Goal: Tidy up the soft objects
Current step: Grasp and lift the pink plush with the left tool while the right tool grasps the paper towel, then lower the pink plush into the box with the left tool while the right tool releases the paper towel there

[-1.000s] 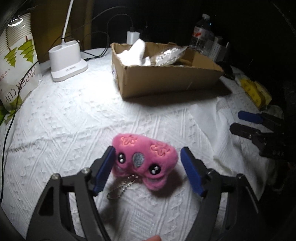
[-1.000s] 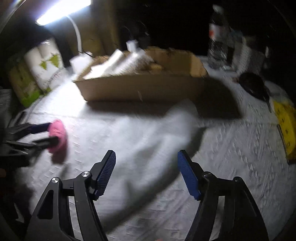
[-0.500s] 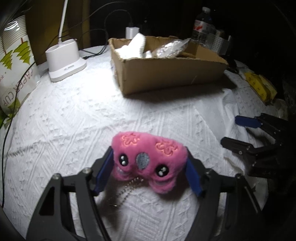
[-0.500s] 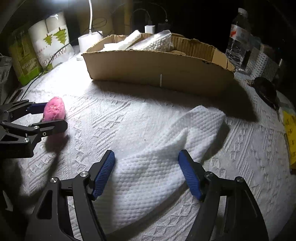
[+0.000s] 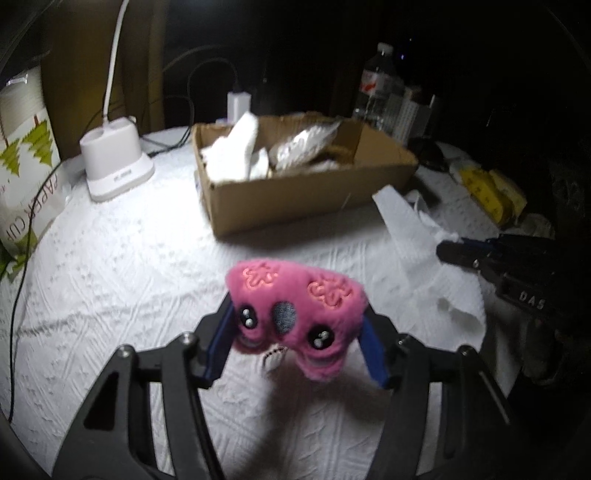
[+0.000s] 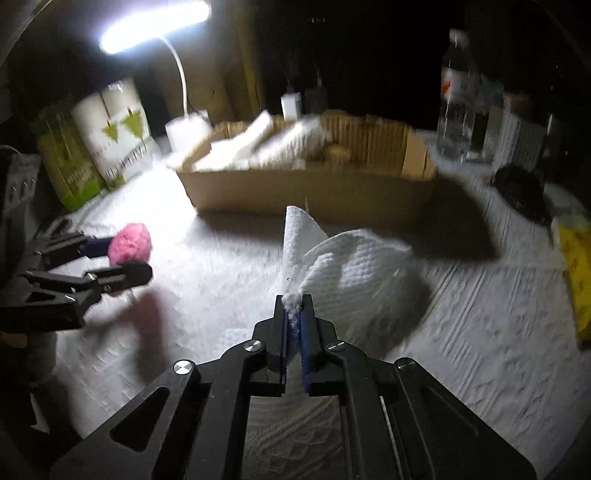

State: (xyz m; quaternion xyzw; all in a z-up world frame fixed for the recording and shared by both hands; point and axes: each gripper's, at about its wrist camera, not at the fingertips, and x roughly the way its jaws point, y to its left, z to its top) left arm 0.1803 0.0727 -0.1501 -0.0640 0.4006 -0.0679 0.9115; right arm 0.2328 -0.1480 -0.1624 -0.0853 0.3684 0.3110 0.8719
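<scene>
Now left gripper (image 5: 295,328) clamps pink plush (image 5: 293,314); right gripper (image 6: 293,310) apparently pinches towel (image 6: 354,266).

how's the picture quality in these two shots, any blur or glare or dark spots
Left wrist view: pink plush toy fairly sharp, background dark, edges bent by fisheye. Right wrist view: lamp head blown out with glare, cardboard box motion-smeared, white towel casts a heavy shadow.

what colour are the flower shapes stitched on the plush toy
Salmon-pink flower shapes on the brighter pink plush toy, held in the left gripper. The left wrist view shows them best.
</scene>
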